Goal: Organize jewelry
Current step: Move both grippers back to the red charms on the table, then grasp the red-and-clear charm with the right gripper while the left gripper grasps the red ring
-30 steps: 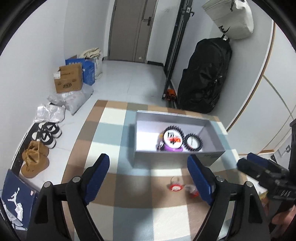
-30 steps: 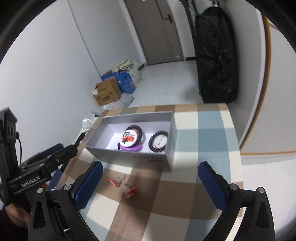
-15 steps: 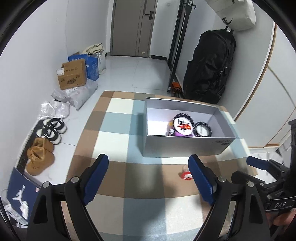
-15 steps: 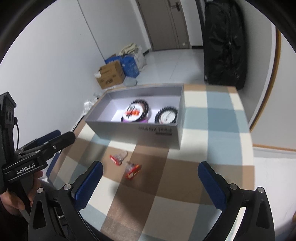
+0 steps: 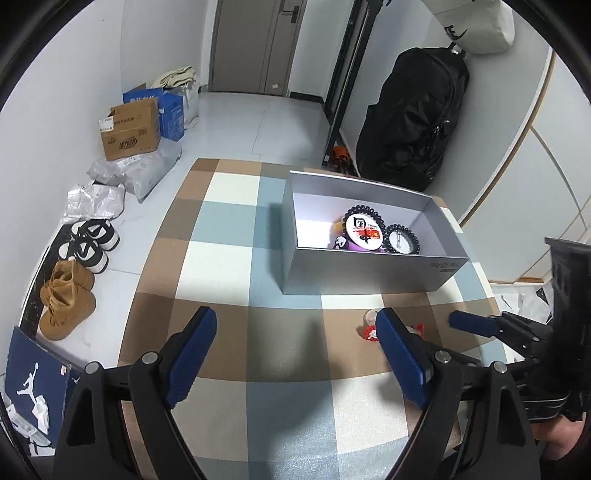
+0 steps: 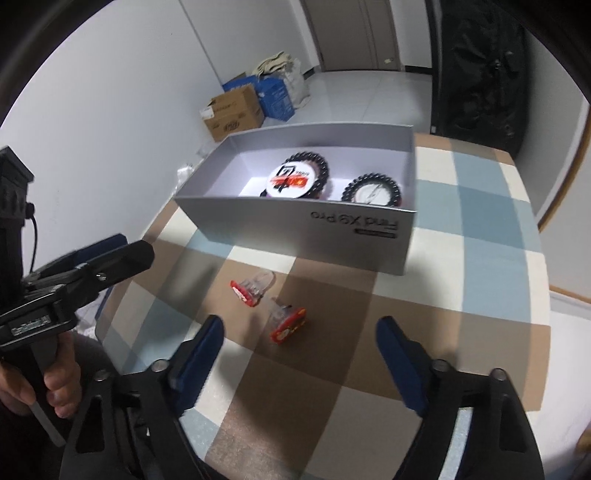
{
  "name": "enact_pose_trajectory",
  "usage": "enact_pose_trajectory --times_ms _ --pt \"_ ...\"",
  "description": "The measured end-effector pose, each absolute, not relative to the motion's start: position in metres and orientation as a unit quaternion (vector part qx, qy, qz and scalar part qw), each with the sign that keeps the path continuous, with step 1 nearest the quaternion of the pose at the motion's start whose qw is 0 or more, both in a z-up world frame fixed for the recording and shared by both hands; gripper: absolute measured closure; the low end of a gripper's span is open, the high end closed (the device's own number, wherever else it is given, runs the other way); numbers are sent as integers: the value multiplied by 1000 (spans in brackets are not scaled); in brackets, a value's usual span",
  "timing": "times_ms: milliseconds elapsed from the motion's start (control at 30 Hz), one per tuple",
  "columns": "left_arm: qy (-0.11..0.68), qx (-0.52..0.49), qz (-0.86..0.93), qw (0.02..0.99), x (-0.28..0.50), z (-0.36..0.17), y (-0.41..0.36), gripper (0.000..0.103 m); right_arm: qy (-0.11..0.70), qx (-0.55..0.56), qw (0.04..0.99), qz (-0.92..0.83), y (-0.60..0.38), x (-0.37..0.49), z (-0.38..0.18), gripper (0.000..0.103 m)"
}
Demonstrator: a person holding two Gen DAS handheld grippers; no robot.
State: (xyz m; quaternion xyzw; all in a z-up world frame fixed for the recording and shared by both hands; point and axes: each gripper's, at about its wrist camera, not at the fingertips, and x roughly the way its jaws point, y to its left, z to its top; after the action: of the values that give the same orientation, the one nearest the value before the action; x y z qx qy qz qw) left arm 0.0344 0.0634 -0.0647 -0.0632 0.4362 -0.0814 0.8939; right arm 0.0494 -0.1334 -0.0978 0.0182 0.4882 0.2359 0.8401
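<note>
- Two red-and-clear trinkets (image 6: 288, 320) lie on the checked worktop (image 6: 480, 258) before the grey box (image 6: 295, 225).
- Their detail is blurred.
- Left gripper (image 5: 295, 354) and right gripper (image 6: 301, 354): jaws wide apart, empty.

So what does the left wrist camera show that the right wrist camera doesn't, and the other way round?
Only the left wrist view shows the shoes on the floor, the white bag hanging above the black backpack, and the right gripper.

Only the right wrist view shows both red-and-clear clips unobstructed, the "Find X9 Pro" lettering and the left gripper.

Both show the grey box holding two black-beaded bracelets, the checkered tablecloth and the cardboard box.
</note>
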Motion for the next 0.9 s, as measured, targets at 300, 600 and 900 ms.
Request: enact_pose_trajectory --times_ms 300,600,900 --pt "448 -101 -100 883 41 -66 69 18 503 -13 830 240 -116 52 -109 40" --pt "448 -104 -110 881 41 -63 63 18 504 -32 832 228 -109 52 -110 67" --pt "448 -104 -117 880 41 -61 58 18 501 -40 838 212 -110 55 -108 81"
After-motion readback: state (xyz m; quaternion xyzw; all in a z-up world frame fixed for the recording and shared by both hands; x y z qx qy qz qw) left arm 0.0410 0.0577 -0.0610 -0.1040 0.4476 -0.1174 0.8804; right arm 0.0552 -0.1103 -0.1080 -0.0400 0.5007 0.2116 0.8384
